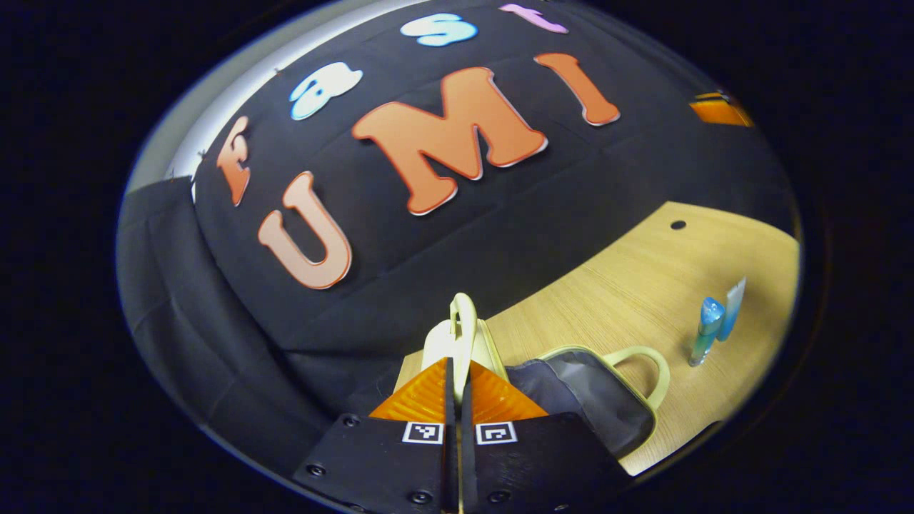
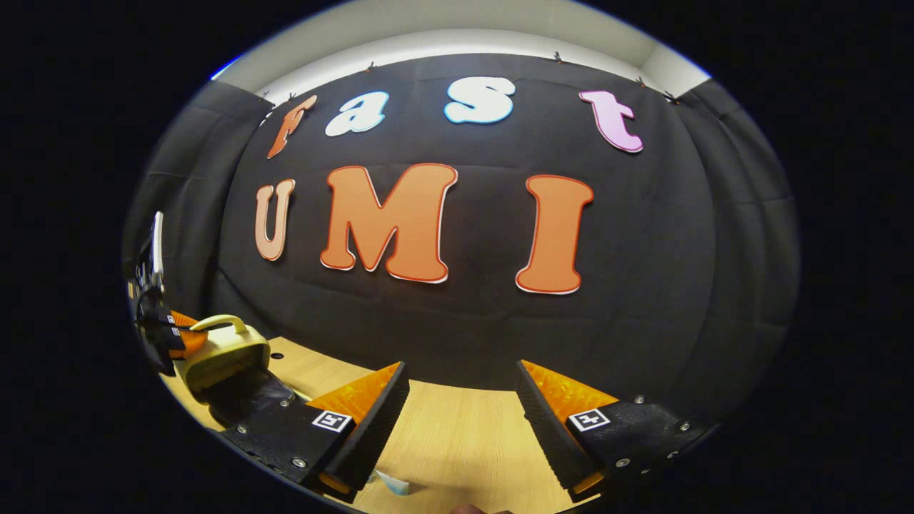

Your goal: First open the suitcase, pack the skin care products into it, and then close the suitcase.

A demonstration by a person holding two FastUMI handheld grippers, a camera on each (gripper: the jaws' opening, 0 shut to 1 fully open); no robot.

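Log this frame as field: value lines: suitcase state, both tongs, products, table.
suitcase: pale yellow suitcase open, dark lining showing
lid: raised lid pinched at its edge
left tongs: left tongs shut on the lid
right tongs: right tongs open, holding nothing, above the table
products: two blue tubes standing on the table, not yet packed
table: light wooden table

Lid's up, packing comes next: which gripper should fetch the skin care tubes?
Probably right. The right gripper is open and free over the table; the left gripper is shut on the suitcase lid.
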